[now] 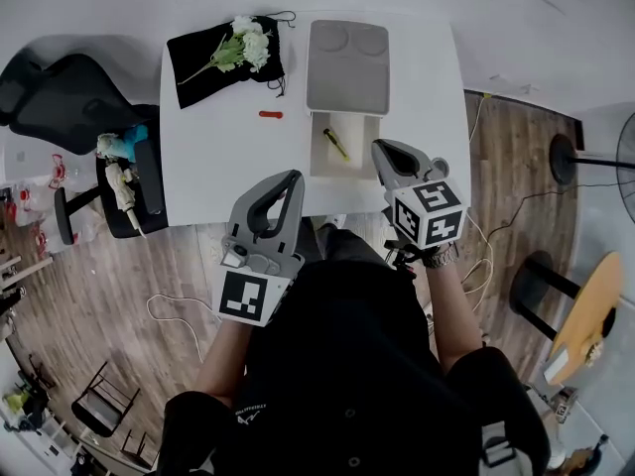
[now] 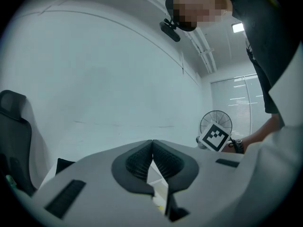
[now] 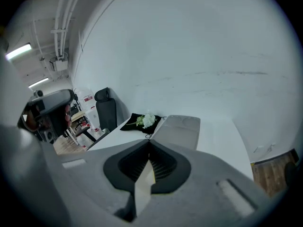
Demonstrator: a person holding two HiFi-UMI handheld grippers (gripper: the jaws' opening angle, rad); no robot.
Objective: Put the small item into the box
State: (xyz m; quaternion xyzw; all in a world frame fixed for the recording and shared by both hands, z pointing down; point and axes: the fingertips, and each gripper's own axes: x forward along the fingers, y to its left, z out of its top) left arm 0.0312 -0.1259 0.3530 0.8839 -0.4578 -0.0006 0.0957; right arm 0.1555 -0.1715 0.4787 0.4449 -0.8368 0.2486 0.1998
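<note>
Standing at the lower-centre table (image 1: 208, 167) edge, a person holds the left gripper (image 1: 294, 177) and right gripper (image 1: 378, 147), each with jaws pressed together on nothing. A small red item (image 1: 270, 114) lies just left of the open box (image 1: 322, 162); a yellow item (image 1: 335, 144) rests inside.

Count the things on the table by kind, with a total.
Open box: 1
Black cloth: 1
White flower bunch: 1
Small red item: 1
Yellow item, inside the box: 1
Total: 5
</note>
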